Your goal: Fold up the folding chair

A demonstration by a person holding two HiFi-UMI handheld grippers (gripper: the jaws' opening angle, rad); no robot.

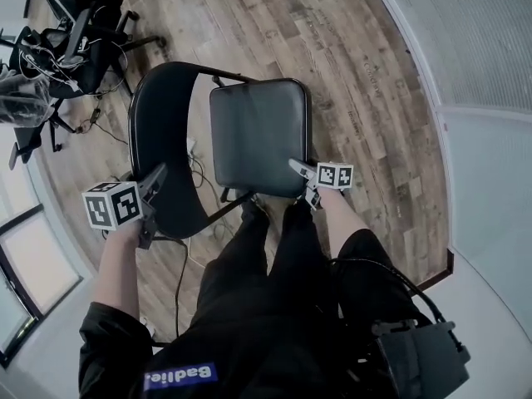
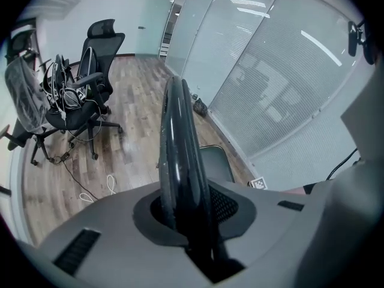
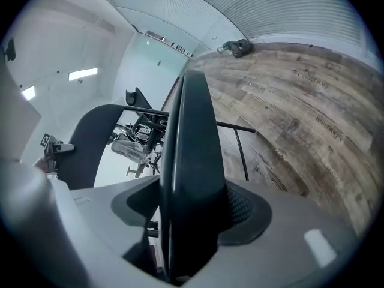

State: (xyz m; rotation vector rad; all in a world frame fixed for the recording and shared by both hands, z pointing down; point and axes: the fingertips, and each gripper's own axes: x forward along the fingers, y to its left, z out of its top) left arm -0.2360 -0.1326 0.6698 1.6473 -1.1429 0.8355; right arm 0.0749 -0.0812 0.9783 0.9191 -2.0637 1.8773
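– Chair (image 1: pixel 241 140): where, and which way does it point?
– On the wood floor (image 1: pixel 357 81), just beyond the person's legs (image 1: pixel 266 256). Head view: backrest (image 1: pixel 162 131) left, seat (image 1: pixel 262 152) right, each showing its broad face upward. Backrest long axis runs near to far. Seat's near edge is by the legs; a frame tube crosses at the far end.
– Left gripper (image 1: pixel 151 206)?
– Narrow. Its own view shows the pads pressed on the black backrest edge, which rises upright between the jaws. The hold is at the backrest's near-left end.
– Right gripper (image 1: pixel 306 183)?
– Clamped on the seat's near right corner. Its own view shows the seat edge-on, upright between the jaws, pads on both faces; jaws stand wider than the left pair.
– Surroundings?
– Office chairs (image 1: pixel 75 40) far left, well apart from the chair.
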